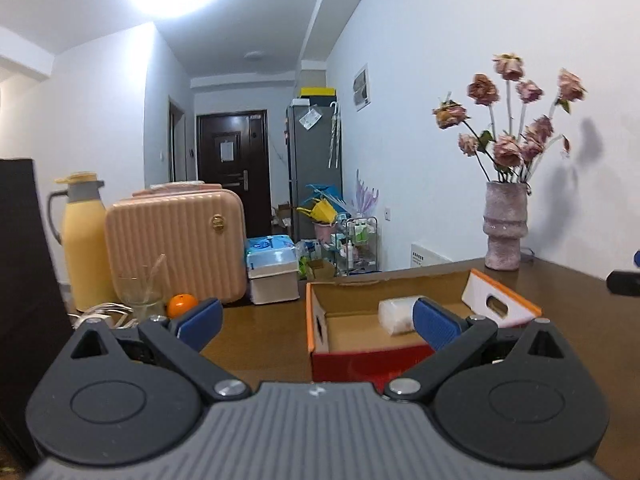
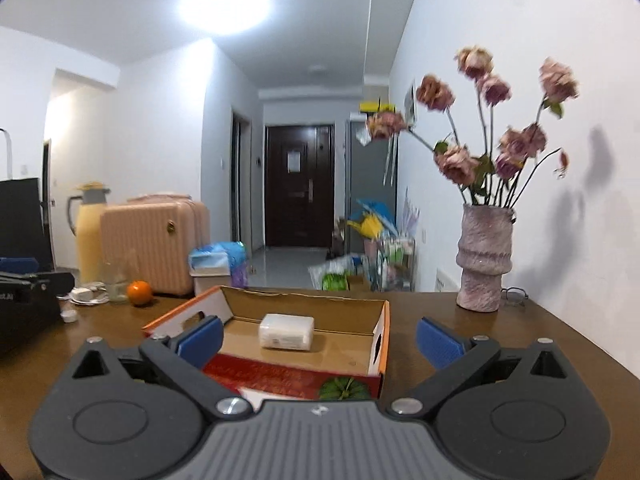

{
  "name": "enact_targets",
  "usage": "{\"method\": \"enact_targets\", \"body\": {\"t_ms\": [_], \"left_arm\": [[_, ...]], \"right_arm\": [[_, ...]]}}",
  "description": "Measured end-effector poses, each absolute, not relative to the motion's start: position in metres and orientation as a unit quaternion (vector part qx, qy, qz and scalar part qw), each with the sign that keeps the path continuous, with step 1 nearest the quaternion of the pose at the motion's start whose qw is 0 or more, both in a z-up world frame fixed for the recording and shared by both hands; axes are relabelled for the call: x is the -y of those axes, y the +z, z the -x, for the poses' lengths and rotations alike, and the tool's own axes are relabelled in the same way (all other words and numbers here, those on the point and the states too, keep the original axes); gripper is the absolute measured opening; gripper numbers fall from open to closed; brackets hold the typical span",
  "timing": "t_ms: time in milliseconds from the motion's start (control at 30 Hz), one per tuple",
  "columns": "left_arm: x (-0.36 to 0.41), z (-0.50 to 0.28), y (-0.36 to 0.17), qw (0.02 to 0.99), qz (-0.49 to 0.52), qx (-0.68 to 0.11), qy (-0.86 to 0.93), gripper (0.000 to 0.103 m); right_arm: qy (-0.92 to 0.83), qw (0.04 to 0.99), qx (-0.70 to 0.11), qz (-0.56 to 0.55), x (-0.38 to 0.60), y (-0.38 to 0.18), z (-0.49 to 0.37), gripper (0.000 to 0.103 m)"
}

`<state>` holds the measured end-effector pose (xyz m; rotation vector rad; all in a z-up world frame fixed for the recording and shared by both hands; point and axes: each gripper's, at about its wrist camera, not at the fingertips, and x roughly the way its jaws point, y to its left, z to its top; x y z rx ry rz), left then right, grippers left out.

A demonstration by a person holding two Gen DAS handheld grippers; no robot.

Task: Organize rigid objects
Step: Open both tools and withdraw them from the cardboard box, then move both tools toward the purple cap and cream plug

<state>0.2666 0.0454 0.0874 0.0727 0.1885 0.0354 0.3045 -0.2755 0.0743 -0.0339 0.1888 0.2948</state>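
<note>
A white packet (image 2: 286, 331) lies inside the open cardboard box (image 2: 304, 308) on the bench (image 2: 500, 344), as the left gripper (image 1: 318, 322) and right gripper (image 2: 320, 338) hover before the box, fingers spread wide, empty.

Brown table (image 2: 500, 344) with box (image 2: 376, 344), vase (image 2: 484, 264), orange (image 2: 139, 292).

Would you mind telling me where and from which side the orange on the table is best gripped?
Grip the orange across its widest middle, coming in level from the front. It is round, so any lower or higher hold would likely slip. The glass stands close on its left and the pink case behind, so the front is the freest side. The left gripper is nearer.
</note>
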Motion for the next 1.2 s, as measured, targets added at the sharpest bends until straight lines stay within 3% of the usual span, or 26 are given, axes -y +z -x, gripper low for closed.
{"method": "enact_targets", "body": {"t_ms": [200,600,1200], "left_arm": [[-0.051,-0.178,0.070,0.995,-0.036,-0.090,0.009,0.103],[-0.034,-0.049,0.006,0.996,-0.031,-0.063,0.049,0.103],[-0.023,-0.091,-0.023,0.991,-0.060,-0.115,0.017,0.103]], "right_arm": [[0.139,0.987,-0.062,0.046,0.279,0.056,-0.212,0.103],[0.107,0.993,-0.033,-0.027,0.278,0.013,-0.079,0.103],[0.085,0.989,-0.113,-0.032,0.261,-0.033,-0.128,0.102]]}}
